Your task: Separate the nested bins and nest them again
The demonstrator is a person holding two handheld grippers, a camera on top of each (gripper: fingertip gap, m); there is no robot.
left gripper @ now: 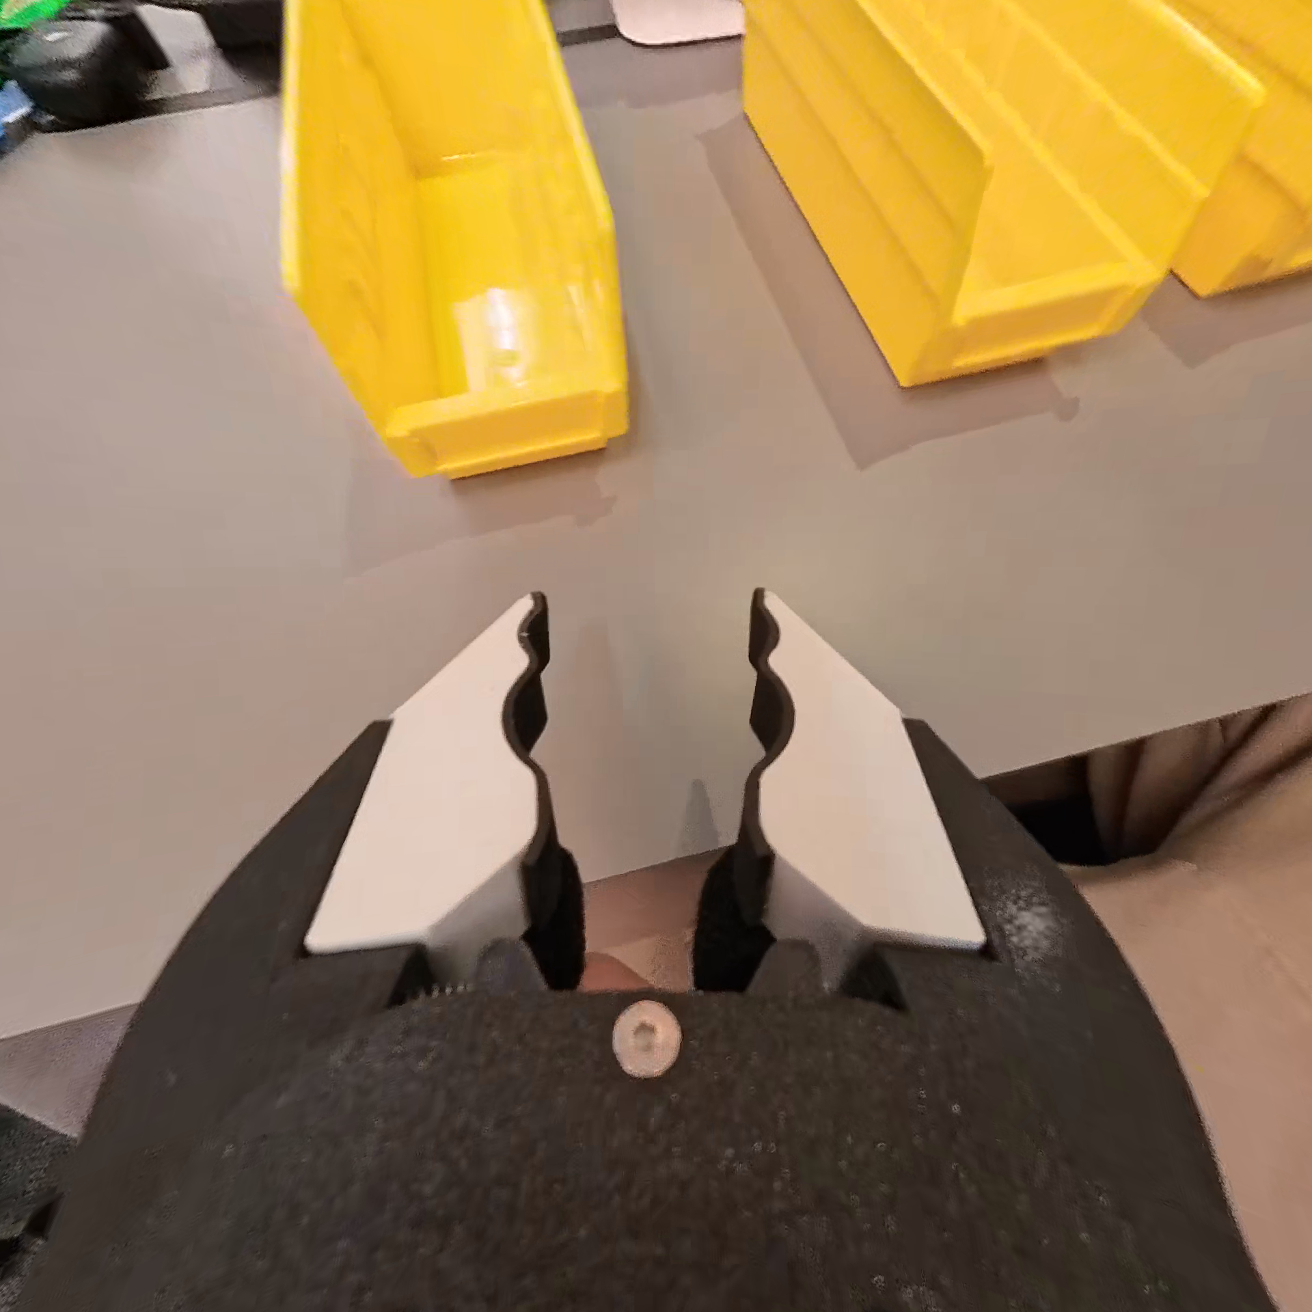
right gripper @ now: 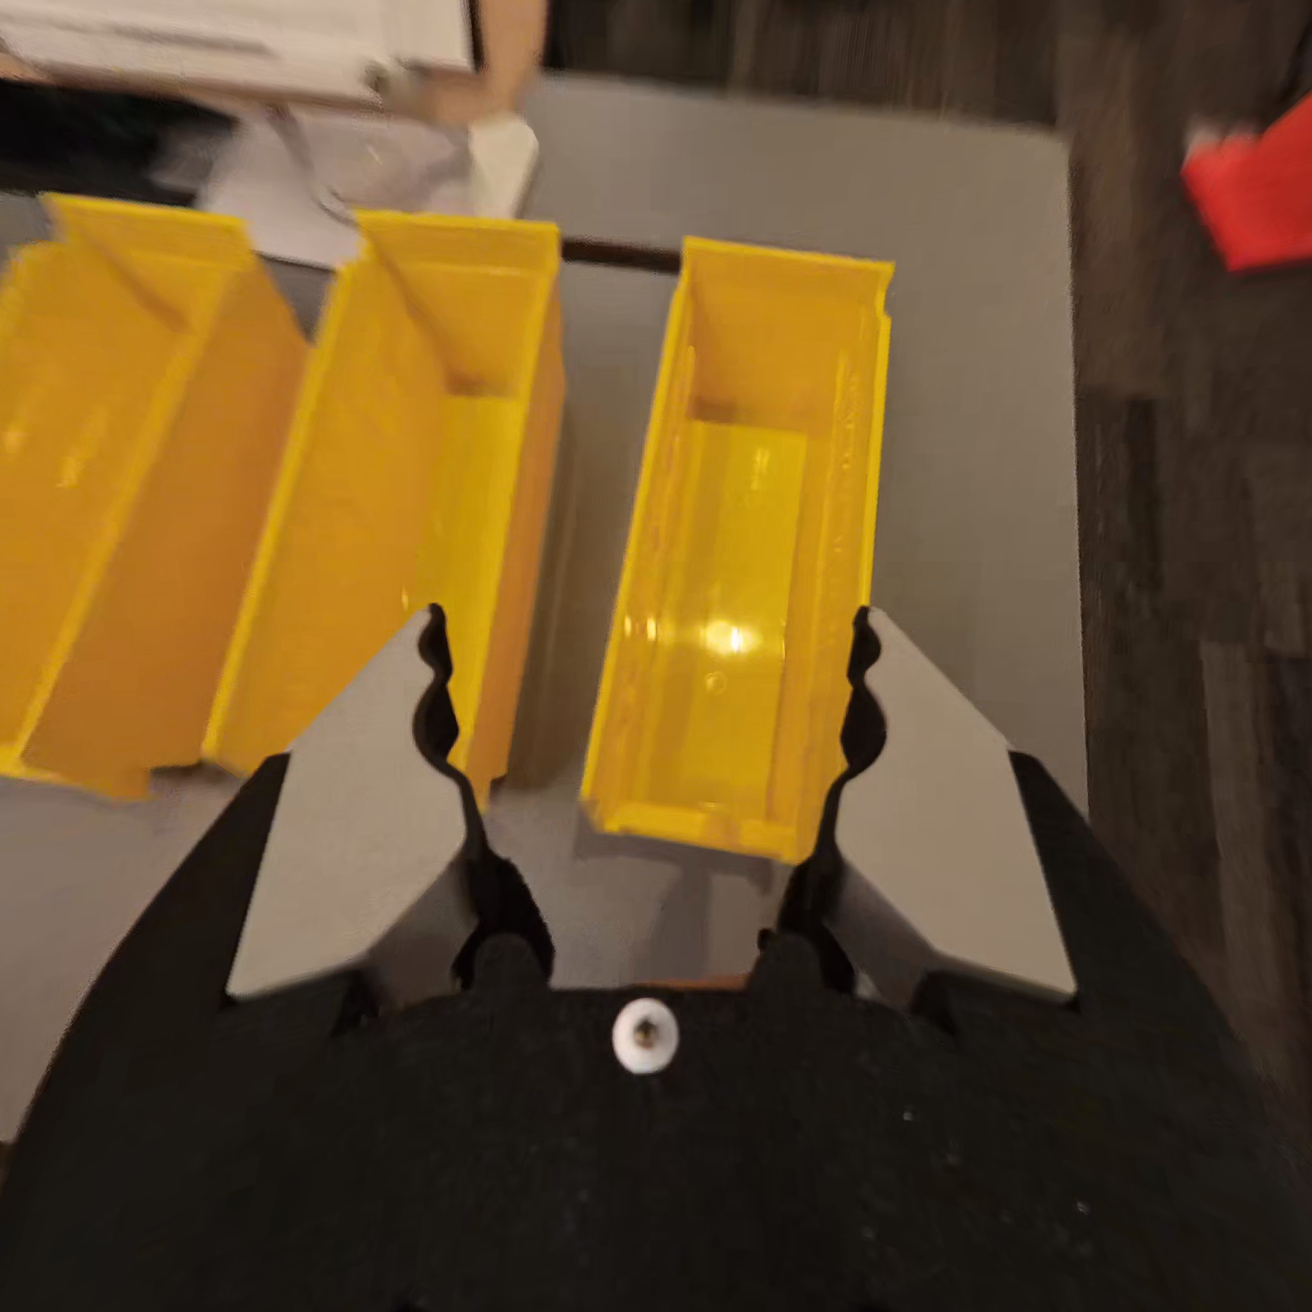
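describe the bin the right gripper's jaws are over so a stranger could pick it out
On the grey table, three yellow bins stand in a row. It is the rightmost bin, nearest the table's right edge. Unlike its close-set neighbours, it stands apart across a gap, beneath the open right gripper.

Bare table (right gripper: pixel 596 497) gap between middle bin (right gripper: pixel 369 497) and right bin (right gripper: pixel 738 568) allows passage.

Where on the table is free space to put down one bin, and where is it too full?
Free: the grey table between the left claw and the lone bin, and left of that bin. Also the strip right of the right bin, up to the table edge. Crowded: the narrow gaps between bins, under the right claw.
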